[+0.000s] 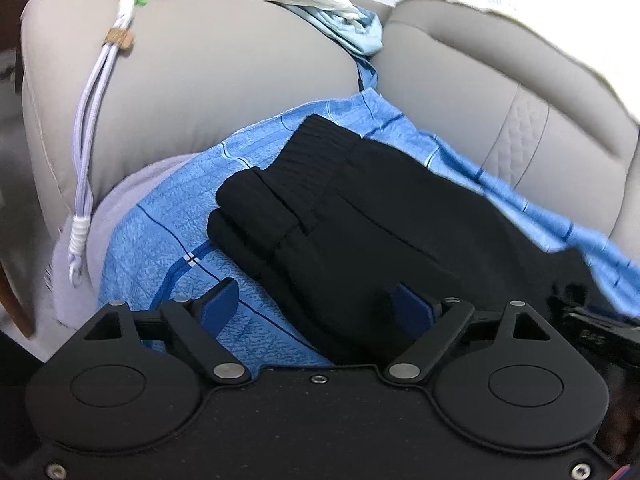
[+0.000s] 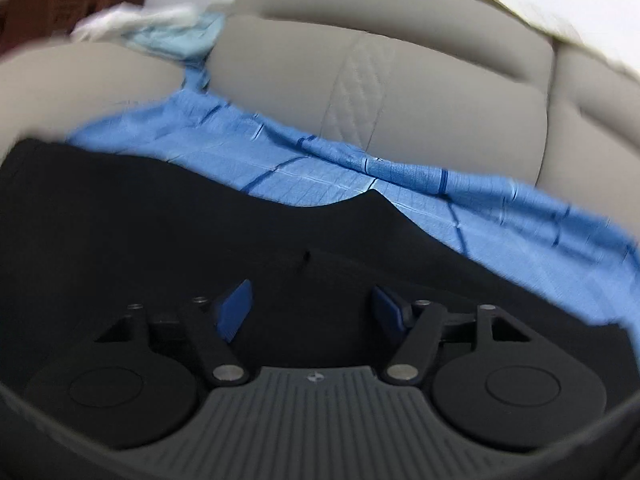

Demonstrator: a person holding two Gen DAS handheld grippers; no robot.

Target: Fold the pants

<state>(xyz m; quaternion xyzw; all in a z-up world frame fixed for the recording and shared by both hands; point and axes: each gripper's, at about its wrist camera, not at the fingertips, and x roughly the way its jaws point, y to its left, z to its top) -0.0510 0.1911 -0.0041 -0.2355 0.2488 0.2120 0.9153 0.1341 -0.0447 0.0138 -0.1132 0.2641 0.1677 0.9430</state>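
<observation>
The black pants (image 1: 360, 220) lie on a blue checked sheet (image 1: 160, 232) on a grey sofa seat, with the ribbed waistband end rolled or folded at the far left. My left gripper (image 1: 316, 304) is open just above the near edge of the pants; its right finger is over black cloth, its left over the sheet. In the right wrist view the pants (image 2: 160, 216) spread flat across the lower half. My right gripper (image 2: 312, 304) is open low over the black cloth, holding nothing. That view is blurred.
The grey sofa armrest (image 1: 200, 64) rises at the left with a lilac cable (image 1: 92, 128) draped over it. White and pale blue cloths (image 1: 320, 4) lie at the armrest's back. The sofa backrest (image 2: 400, 100) stands behind the sheet.
</observation>
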